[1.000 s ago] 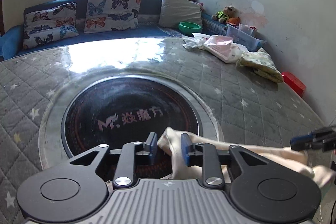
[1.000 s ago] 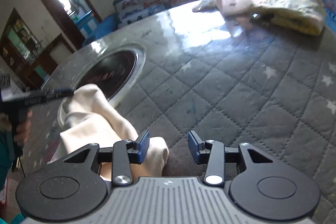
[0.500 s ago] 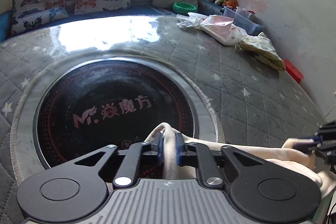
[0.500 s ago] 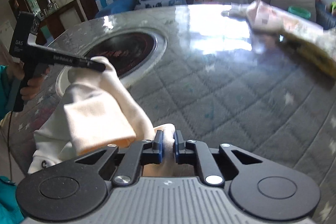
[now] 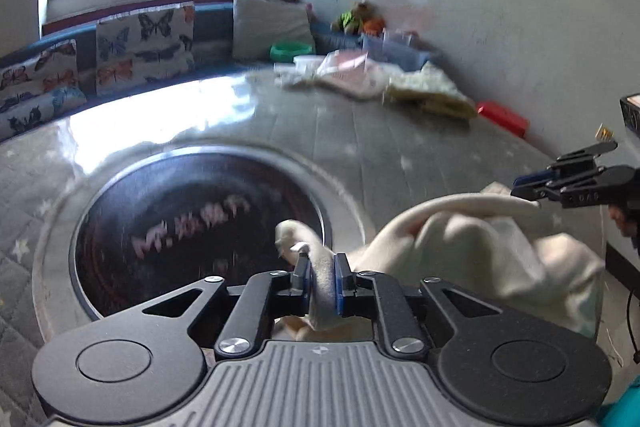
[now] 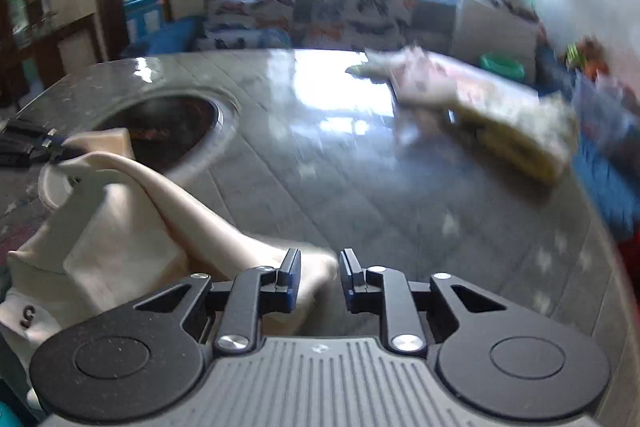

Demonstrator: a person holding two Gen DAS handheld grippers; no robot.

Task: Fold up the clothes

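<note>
Near the table's (image 5: 400, 147) front edge, left wrist view: the left gripper (image 5: 320, 277) has a bunched fold of the cream garment (image 5: 460, 251) between its blue pads; jaws are easing apart, yet the cloth is still pinched. Gripper pitched downward toward the dark round inset (image 5: 192, 223). The garment drapes rightward to the right gripper (image 5: 528, 193), seen side-on, with a taut edge running to its tips.

Right wrist view: the right gripper (image 6: 319, 277) is opening. A rounded lump of the garment (image 6: 120, 227) touches the left pad only, with a clear gap to the right pad, so no grip. Gripper tilted down over the quilted cover. The left gripper (image 6: 52, 147) holds the far corner.

Judgement: fabric is light, soft and limp; it sags and slips from loose jaws. Best taken at a hem or corner, several layers deep.
</note>
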